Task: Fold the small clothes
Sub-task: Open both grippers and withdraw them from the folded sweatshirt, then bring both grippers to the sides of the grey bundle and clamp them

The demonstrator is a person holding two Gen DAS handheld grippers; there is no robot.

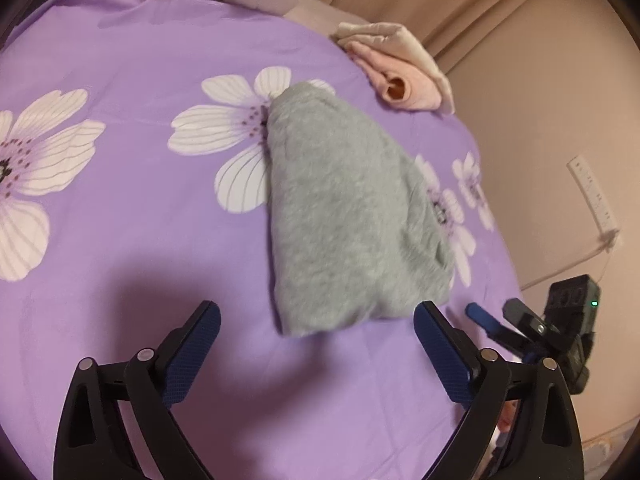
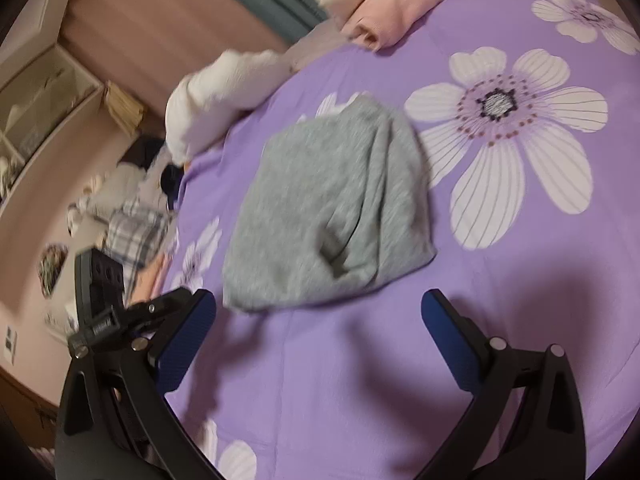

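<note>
A grey knit garment [image 1: 340,216] lies folded into a compact wedge on the purple flowered bedsheet [image 1: 140,60]. It also shows in the right wrist view [image 2: 332,208], with creases near its front edge. My left gripper [image 1: 316,316] is open and empty, just short of the garment's near edge. My right gripper [image 2: 320,304] is open and empty, also just before the garment's near edge. The right gripper's body [image 1: 560,320] shows at the right of the left wrist view.
A folded pink and cream pile of clothes [image 1: 400,68] lies at the far edge of the bed, also in the right wrist view [image 2: 392,12]. A white plush item [image 2: 224,96] hangs over the bed edge. Clutter [image 2: 132,216] lies on the floor beside the bed.
</note>
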